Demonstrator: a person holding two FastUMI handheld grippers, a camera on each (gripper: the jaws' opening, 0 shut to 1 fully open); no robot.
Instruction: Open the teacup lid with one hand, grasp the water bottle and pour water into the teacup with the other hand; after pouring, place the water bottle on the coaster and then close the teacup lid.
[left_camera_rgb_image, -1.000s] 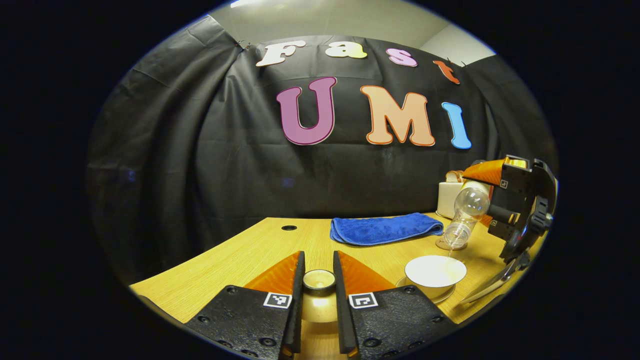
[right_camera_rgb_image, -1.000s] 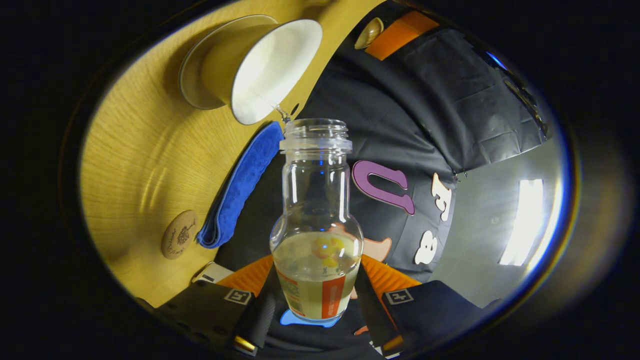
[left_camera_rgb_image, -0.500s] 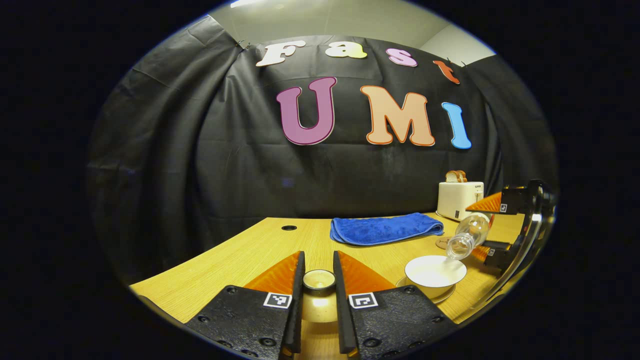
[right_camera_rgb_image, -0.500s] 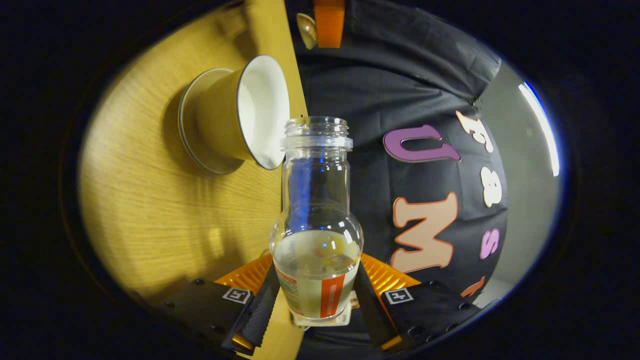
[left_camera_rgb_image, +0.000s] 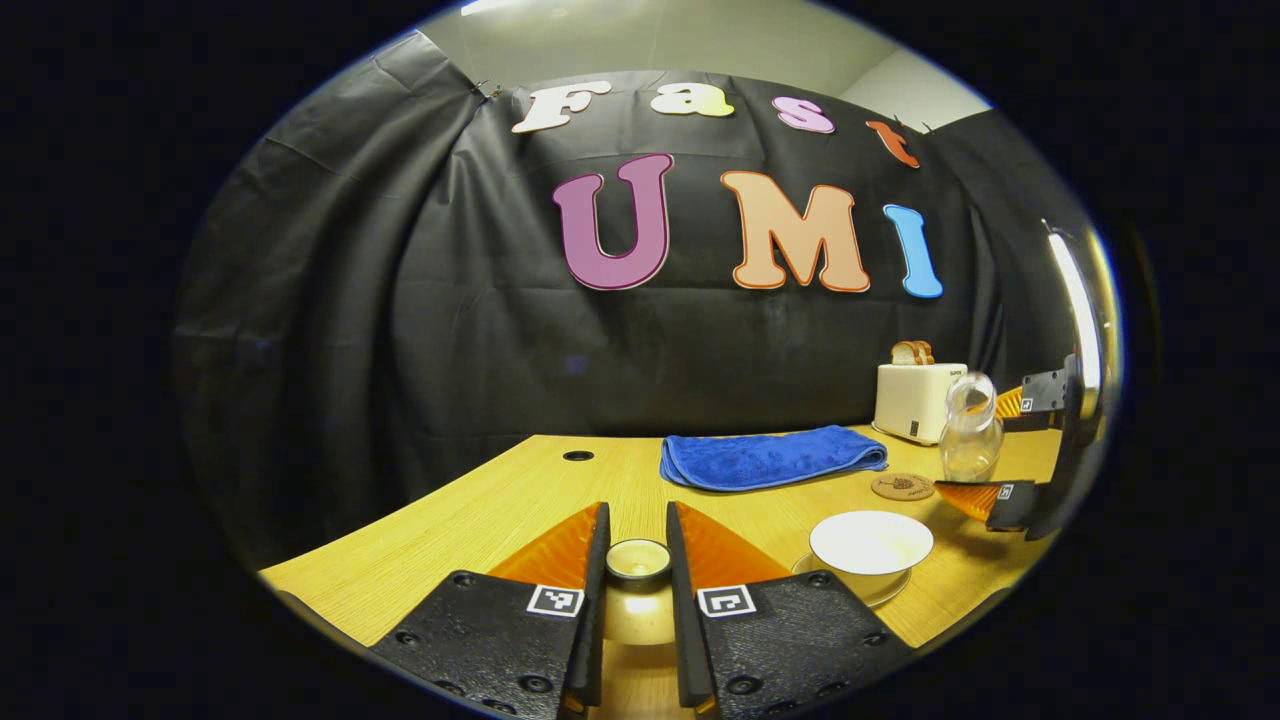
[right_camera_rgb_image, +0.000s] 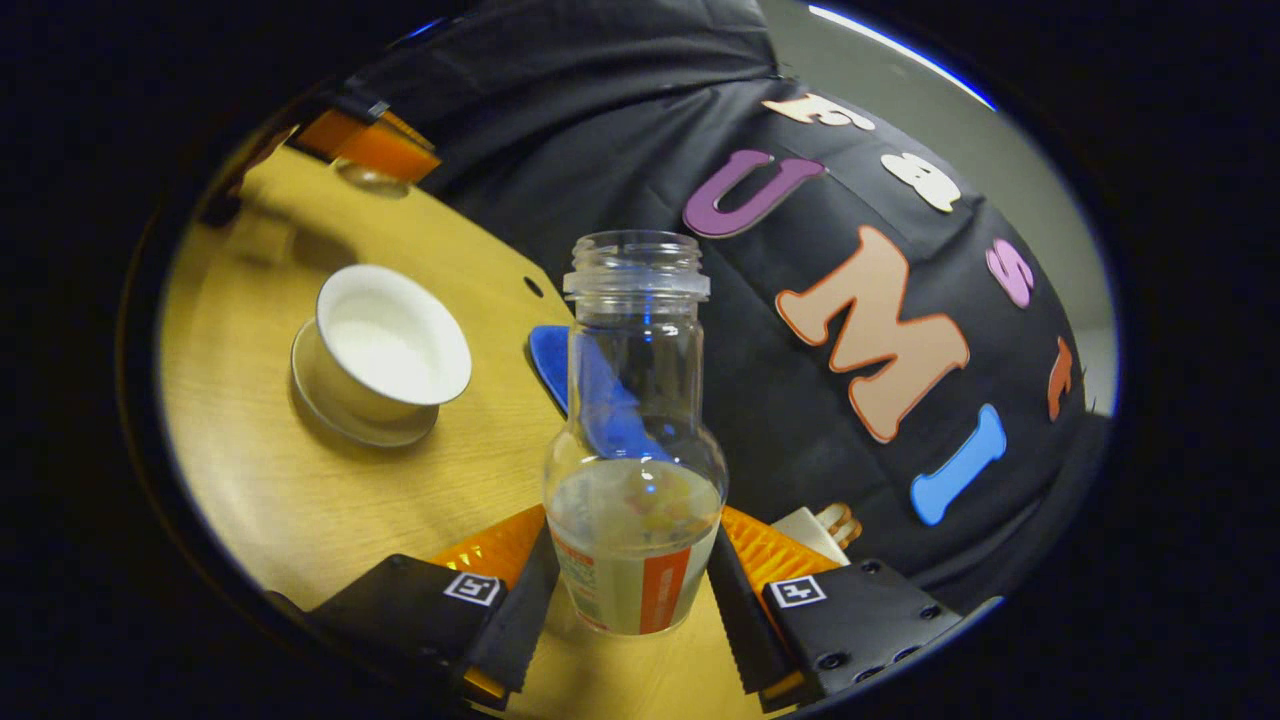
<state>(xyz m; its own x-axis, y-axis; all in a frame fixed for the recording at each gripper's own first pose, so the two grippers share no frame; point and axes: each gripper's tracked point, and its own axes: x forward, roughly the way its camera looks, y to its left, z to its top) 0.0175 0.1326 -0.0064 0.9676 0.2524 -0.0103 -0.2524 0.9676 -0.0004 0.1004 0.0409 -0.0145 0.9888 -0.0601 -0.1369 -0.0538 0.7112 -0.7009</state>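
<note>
A: Right gripper view: right gripper (right_camera_rgb_image: 630, 610) clamps the water bottle (right_camera_rgb_image: 634, 440) at its base, nearly upright, the teacup (right_camera_rgb_image: 385, 350) at ten o'clock. Risk?

B: Tilting on descent would spill the remaining water or miss the coaster (left_camera_rgb_image: 902, 486).

A: Left gripper view adds?

B: That coaster, beside the blue towel (left_camera_rgb_image: 770, 456), and left gripper (left_camera_rgb_image: 637, 560) closed on the teacup lid (left_camera_rgb_image: 638, 558).

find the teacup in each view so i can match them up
Left gripper view: the teacup sits low right of centre on its saucer, in front of the coaster.
Right gripper view: the teacup sits left of centre, left of the water bottle.
Shared landmark: the blue towel behind it.
</note>
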